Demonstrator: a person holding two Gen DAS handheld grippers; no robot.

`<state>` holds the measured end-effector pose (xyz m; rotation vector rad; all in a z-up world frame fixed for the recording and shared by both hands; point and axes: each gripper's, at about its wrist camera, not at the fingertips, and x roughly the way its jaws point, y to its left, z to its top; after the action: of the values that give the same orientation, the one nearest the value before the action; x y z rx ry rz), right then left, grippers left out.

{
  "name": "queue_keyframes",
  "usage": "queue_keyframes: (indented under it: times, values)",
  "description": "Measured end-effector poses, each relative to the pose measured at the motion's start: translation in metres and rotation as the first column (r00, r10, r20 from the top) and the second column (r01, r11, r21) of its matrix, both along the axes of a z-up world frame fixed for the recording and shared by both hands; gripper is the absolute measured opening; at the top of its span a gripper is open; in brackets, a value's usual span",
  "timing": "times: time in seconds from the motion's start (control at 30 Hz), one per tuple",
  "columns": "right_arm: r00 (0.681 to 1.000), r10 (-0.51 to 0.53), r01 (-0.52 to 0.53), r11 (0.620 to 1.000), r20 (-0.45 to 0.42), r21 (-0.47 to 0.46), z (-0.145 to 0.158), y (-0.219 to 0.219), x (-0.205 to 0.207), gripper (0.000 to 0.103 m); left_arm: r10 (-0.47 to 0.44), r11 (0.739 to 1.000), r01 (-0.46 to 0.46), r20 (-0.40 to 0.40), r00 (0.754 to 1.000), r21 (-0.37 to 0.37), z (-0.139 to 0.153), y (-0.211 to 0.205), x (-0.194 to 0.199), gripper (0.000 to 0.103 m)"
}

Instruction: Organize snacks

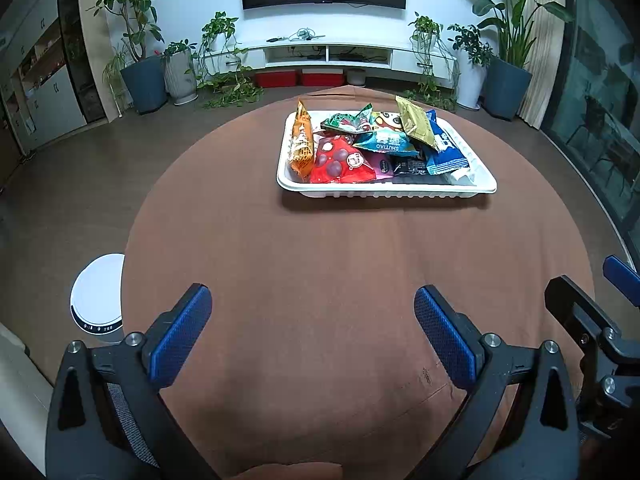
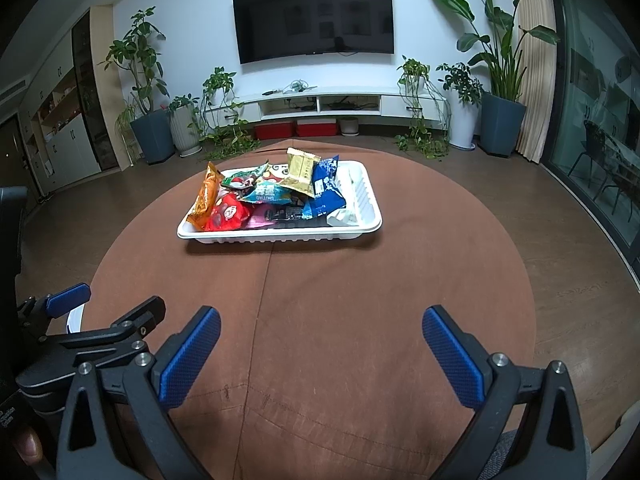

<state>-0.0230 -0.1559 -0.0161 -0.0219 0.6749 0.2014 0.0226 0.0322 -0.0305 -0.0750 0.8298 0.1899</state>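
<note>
Two units, side by side: we see left hand-held gripper [image 1: 312, 312] and right hand-held gripper [image 2: 322, 334] spread wide, empty, low over near tabletop [image 1: 320, 260]. Snacks [image 1: 360, 148] piled in white tray [image 1: 384, 190], well ahead, path unobstructed.

A home living room: a wall-mounted television [image 2: 313, 20] hangs above a low white media console [image 2: 320, 105], flanked by potted plants [image 2: 140, 92], with built-in cabinets [image 1: 44, 80] at left, glass doors [image 2: 600, 128] at right and wood flooring [image 1: 80, 184].
</note>
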Motion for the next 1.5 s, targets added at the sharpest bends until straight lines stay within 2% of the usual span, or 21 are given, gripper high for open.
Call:
queue_keyframes:
  times: [1.5]
  values:
    - [1.0,0.002,-0.002,1.0,-0.005,-0.001,0.0039,-0.0016,-0.0005,0.103,-0.017,1.0,0.017,-0.01,1.0,-0.014,-0.0024,-0.0011,-0.0014,0.103]
